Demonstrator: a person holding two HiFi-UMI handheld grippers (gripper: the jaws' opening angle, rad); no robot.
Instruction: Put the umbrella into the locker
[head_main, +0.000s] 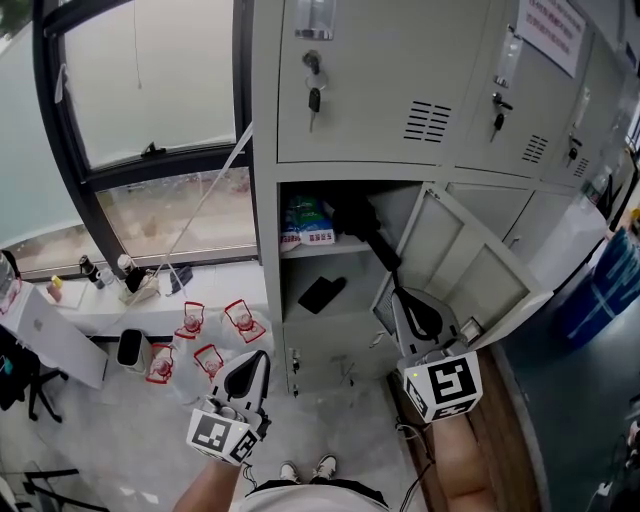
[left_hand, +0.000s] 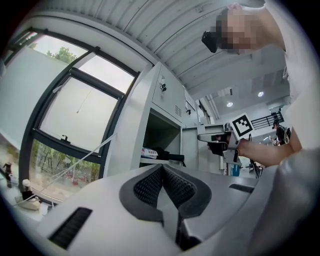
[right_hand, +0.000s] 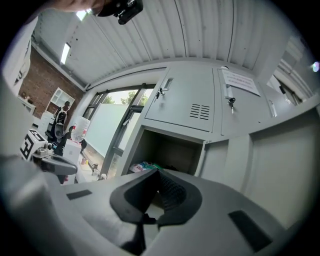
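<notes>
The grey sheet-metal locker (head_main: 266, 250) was found with its door (head_main: 480, 265) swung open. The black folded umbrella (head_main: 358, 222) was laid on the locker's upper shelf beside soft packets (head_main: 305, 222). The right gripper (head_main: 400, 296) and the left gripper (head_main: 262, 358) were closed, empty.

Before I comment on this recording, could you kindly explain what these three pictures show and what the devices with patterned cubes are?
There is no robot here: a person holds a two-jaw gripper in each hand, and each marker cube is part of its gripper. The head view looks down from the person's head at the left gripper and right gripper. The other two pictures come from cameras riding on the grippers. Both grippers have their jaws together with nothing between them. Ahead stands a grey locker with its door open. On its shelf lie a black umbrella, one end sticking out, and a packet.
</notes>
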